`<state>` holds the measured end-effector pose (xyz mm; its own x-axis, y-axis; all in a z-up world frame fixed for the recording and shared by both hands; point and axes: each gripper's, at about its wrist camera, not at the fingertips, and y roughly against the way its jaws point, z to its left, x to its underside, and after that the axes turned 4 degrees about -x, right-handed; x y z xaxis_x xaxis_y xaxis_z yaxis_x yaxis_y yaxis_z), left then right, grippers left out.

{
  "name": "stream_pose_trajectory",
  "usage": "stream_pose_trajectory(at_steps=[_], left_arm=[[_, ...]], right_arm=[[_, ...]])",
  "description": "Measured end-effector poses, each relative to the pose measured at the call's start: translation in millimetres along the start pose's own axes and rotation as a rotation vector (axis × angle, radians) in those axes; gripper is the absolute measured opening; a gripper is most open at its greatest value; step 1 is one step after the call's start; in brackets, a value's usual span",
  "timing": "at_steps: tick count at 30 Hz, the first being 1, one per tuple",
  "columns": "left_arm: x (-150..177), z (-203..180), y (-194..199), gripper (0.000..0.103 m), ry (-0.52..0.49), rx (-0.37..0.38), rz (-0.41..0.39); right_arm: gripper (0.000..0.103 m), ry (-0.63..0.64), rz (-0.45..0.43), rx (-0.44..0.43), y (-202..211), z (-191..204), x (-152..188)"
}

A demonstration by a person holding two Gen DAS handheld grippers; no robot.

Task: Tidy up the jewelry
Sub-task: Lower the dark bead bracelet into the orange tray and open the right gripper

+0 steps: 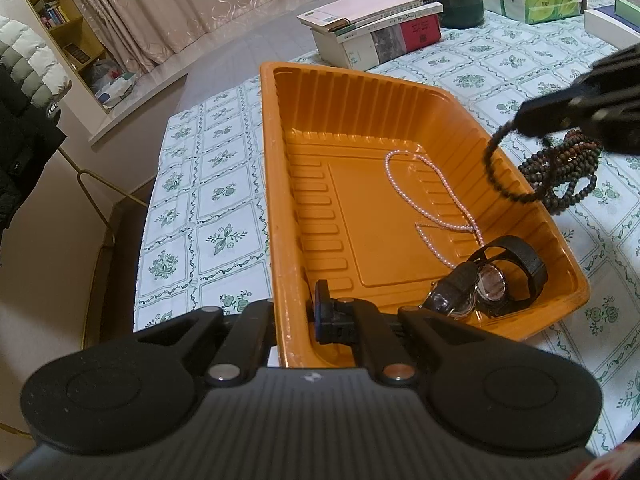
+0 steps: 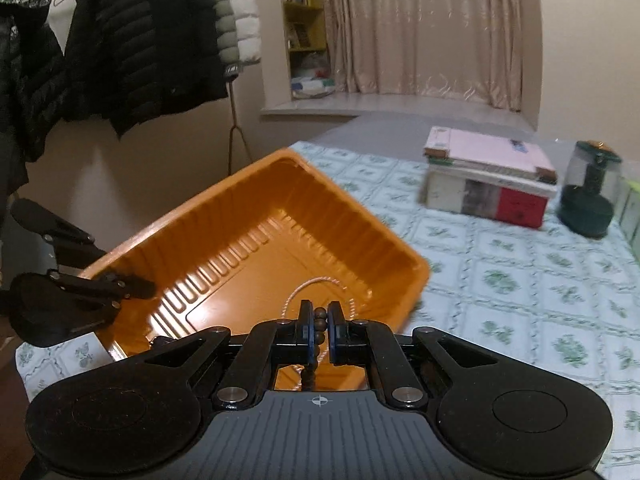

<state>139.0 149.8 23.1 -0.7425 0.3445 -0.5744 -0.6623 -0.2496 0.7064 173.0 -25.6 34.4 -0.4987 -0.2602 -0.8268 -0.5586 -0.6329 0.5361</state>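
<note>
The orange tray (image 1: 360, 208) sits near the table's nine-o'clock edge, its near wall pinched by the left gripper (image 1: 298, 316). Inside lie pink pearls (image 1: 432, 188) and watches (image 1: 488, 284). At two o'clock, the right gripper (image 2: 319, 326) clamps dark beads (image 2: 319, 320).

The tray (image 1: 280, 208) sits on the table (image 1: 224, 200) ahead of the left tool (image 1: 316, 316), pearl strand (image 1: 436, 188) and watches (image 1: 488, 280) inside; books (image 1: 380, 24) lie beyond, beads (image 1: 560, 176) right.
</note>
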Motion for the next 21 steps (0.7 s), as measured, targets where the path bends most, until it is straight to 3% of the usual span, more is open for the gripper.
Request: stream_pose_trajectory(at_steps=[7, 9, 11, 13, 21], left_arm=[[0.3, 0.8, -1.4, 0.003, 0.003, 0.004, -0.002], [1.0, 0.9, -0.9, 0.003, 0.005, 0.005, -0.002], [1.3, 1.0, -0.8, 0.003, 0.006, 0.005, -0.003], [1.5, 0.7, -0.5, 0.003, 0.007, 0.004, -0.004], [1.3, 0.3, -0.1, 0.003, 0.011, 0.003, -0.003]], right_arm=[[0.007, -0.039, 0.007, -0.035, -13.6, -4.0, 6.6], [0.012, -0.043, -0.003, 0.005, -8.3, -8.3, 7.5], [0.028, -0.045, -0.016, 0.05, 0.6, -15.8, 10.8], [0.035, -0.077, -0.023, 0.085, 11.5, -27.8, 17.4], [0.039, -0.188, 0.04, 0.258, 56.0, -78.6, 75.7]])
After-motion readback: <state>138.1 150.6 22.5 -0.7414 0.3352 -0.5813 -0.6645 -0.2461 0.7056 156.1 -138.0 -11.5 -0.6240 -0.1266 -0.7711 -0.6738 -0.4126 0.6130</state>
